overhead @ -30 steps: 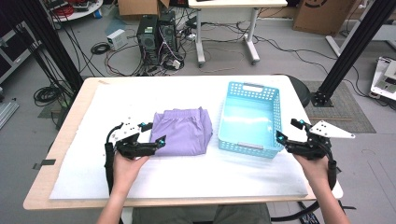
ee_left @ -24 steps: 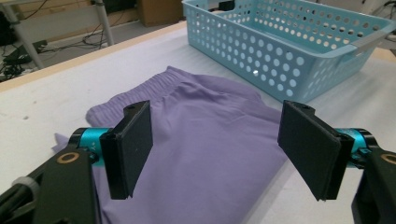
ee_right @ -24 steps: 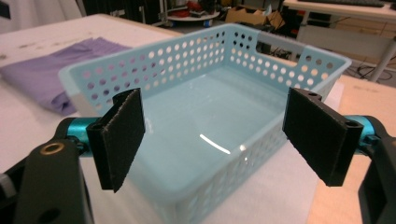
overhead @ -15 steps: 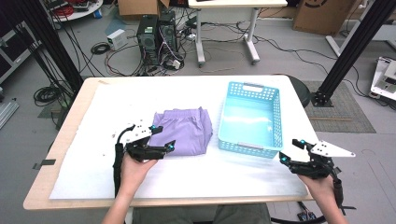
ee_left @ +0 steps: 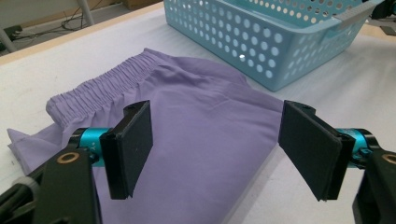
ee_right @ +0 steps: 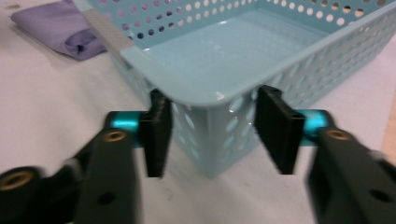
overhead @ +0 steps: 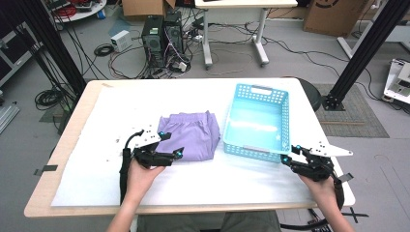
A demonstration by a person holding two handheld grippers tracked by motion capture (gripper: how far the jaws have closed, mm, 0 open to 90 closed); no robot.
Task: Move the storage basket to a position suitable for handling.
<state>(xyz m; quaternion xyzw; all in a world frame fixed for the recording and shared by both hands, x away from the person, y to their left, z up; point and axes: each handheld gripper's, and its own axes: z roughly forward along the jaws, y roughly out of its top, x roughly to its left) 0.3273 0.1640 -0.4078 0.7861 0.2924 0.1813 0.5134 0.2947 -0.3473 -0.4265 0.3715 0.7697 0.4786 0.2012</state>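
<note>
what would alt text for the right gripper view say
The right gripper faces the near corner of a light blue perforated basket, one black jaw at each side of that corner, and its jaws have just been closing. The basket is empty, on a white table cover, with folded purple shorts beyond it.

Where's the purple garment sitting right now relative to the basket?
In the high view the purple garment lies flat on the table, just left of the blue basket, apart from it, with the left gripper at its near left edge.
</note>
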